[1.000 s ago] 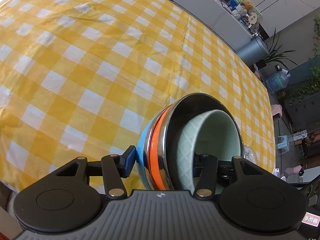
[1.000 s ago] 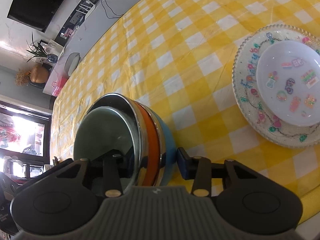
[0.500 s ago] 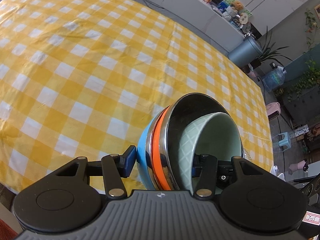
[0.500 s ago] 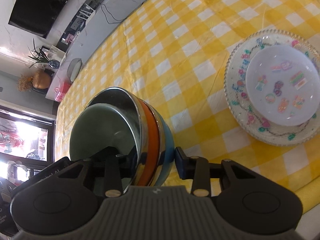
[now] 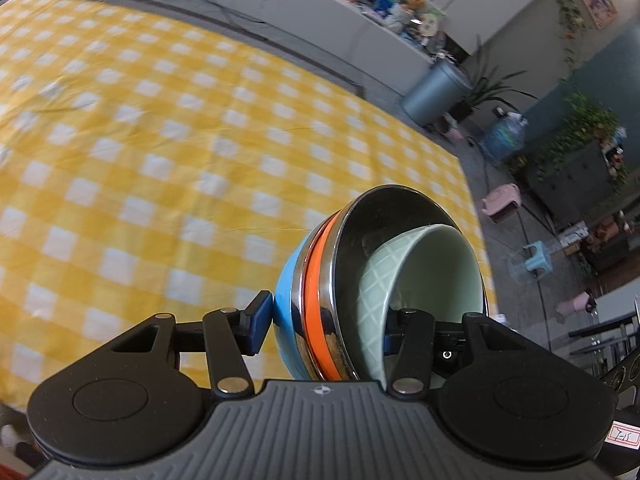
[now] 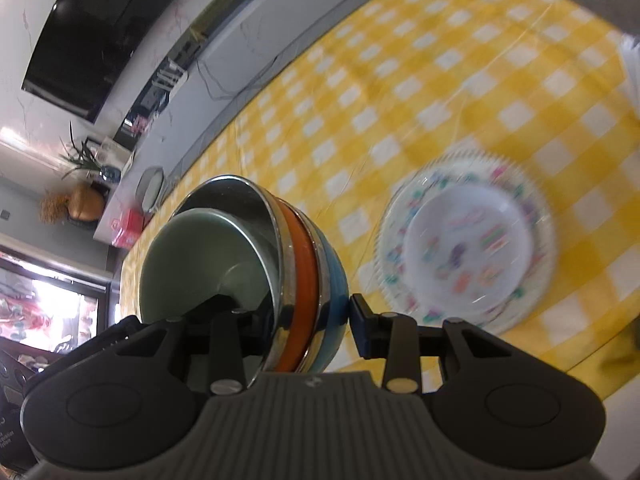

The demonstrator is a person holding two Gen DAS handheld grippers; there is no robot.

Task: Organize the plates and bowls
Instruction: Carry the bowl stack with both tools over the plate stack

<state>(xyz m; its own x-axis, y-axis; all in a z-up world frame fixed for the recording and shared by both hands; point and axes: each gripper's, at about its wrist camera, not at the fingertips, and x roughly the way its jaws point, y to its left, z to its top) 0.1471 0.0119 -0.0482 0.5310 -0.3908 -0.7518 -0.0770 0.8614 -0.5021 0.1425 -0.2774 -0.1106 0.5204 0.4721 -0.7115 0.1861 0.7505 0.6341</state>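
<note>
A nested stack of bowls (image 5: 320, 304) is held between both grippers above the yellow checked table: a blue bowl outermost, then an orange-banded steel bowl, then a pale green bowl (image 5: 424, 276) inside. My left gripper (image 5: 324, 328) is shut on the stack's wall, one finger outside the blue bowl, one inside the green bowl. My right gripper (image 6: 296, 324) is shut on the same stack (image 6: 304, 272) from the opposite side. A small white plate sits on a larger patterned plate (image 6: 466, 248) on the table to the right.
The yellow checked tablecloth (image 5: 160, 152) spreads wide to the left. A grey counter with snacks (image 5: 360, 12) runs behind the table. A bin (image 5: 434, 92), plants and stools stand on the floor past the table's right end.
Both grippers have lifted the bowl stack up and tilted back from the table. More of the room shows, and the plates look smaller and farther away.
</note>
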